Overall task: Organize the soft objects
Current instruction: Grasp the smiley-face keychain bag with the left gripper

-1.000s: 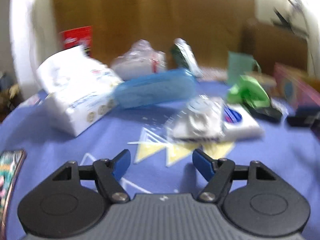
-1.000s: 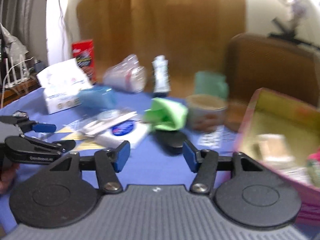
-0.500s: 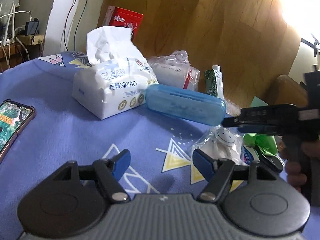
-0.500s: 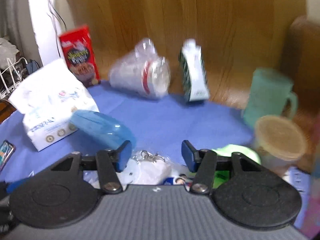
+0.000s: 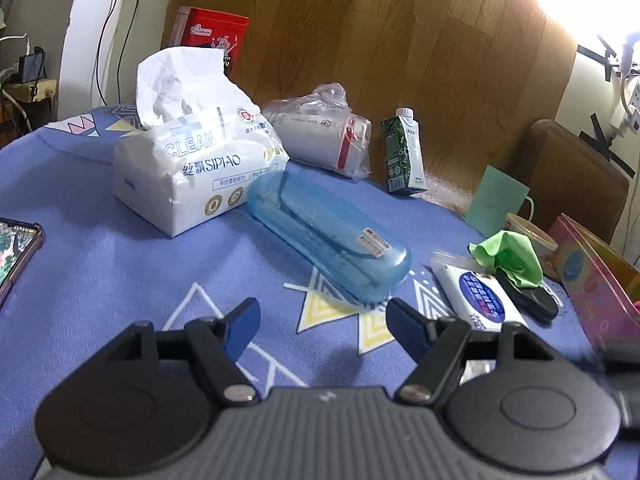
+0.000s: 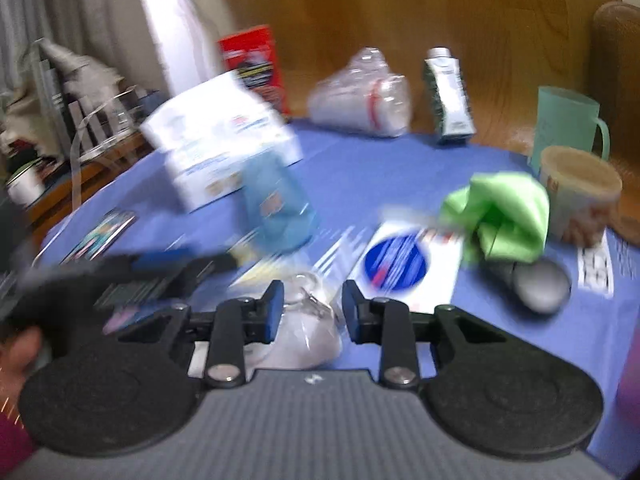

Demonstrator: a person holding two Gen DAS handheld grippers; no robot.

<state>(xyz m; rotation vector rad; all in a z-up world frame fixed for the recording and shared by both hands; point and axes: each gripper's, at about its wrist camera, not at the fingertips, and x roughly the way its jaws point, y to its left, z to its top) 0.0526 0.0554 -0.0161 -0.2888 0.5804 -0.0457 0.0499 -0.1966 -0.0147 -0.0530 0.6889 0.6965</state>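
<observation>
My right gripper [image 6: 313, 304] has its jaws narrowed around a small clear bag with a white soft item and a key ring [image 6: 308, 326], held off the blue cloth. My left gripper [image 5: 322, 326] is open and empty, low over the cloth in front of a blue translucent case [image 5: 326, 236]. A green cloth [image 5: 510, 258] [image 6: 500, 220] lies on a dark object at the right. A white tissue pack [image 5: 192, 168] [image 6: 224, 152] stands at the left. A flat white pack with a blue circle [image 5: 478, 294] [image 6: 404, 264] lies beside the green cloth. The right wrist view is blurred.
A phone [image 5: 16, 250] lies at the left edge. A bagged stack of cups [image 5: 320, 138], a green carton [image 5: 404, 156], a red box [image 5: 212, 36], a teal mug [image 6: 568, 124], a lidded cup [image 6: 576, 192] and a pink box [image 5: 592, 272] ring the table.
My right gripper has closed in on the small clear bag and lifted it; the bag has left its spot beside the blue case. My left gripper has stayed open, shifting slightly.
</observation>
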